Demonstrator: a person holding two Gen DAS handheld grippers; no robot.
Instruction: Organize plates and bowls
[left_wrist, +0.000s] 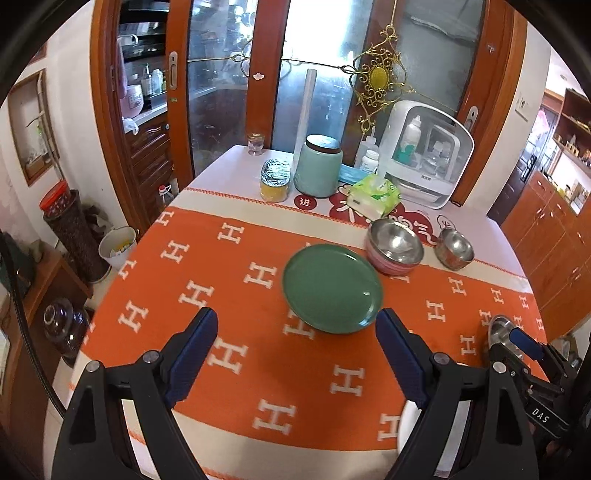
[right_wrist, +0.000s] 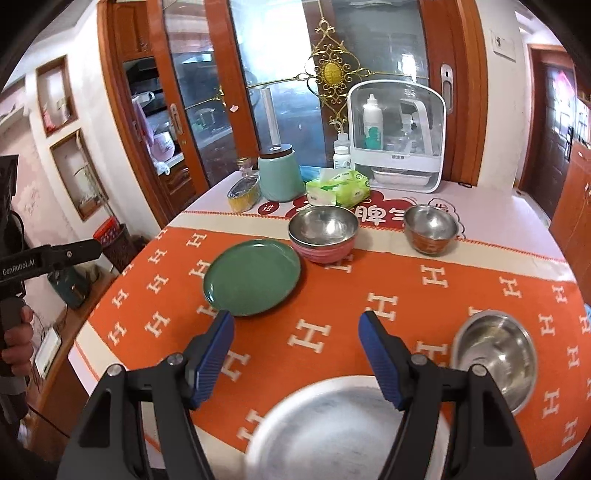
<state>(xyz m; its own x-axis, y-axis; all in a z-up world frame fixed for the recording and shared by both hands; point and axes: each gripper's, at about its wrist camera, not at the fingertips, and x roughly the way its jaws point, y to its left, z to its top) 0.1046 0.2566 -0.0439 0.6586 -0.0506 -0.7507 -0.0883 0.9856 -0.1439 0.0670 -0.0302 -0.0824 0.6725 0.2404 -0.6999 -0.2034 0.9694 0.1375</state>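
Observation:
A green plate (left_wrist: 332, 288) (right_wrist: 253, 277) lies on the orange tablecloth. Behind it stand a steel bowl with a pink outside (left_wrist: 394, 245) (right_wrist: 324, 232) and a smaller steel bowl with an orange outside (left_wrist: 454, 248) (right_wrist: 430, 228). A plain steel bowl (right_wrist: 493, 350) (left_wrist: 500, 328) sits at the right, and a silver plate (right_wrist: 328, 424) lies at the table's near edge. My left gripper (left_wrist: 297, 350) is open and empty, just short of the green plate. My right gripper (right_wrist: 297, 354) is open and empty above the silver plate's far rim.
At the back of the table (left_wrist: 236, 173) stand a mint canister (left_wrist: 318, 168), a yellow tin (left_wrist: 275, 181), a green tissue pack (left_wrist: 375, 195), a glass jar (left_wrist: 256, 143) and a white bottle cabinet (left_wrist: 424, 155). Glass doors stand behind. A wooden shelf (left_wrist: 44, 280) is at the left.

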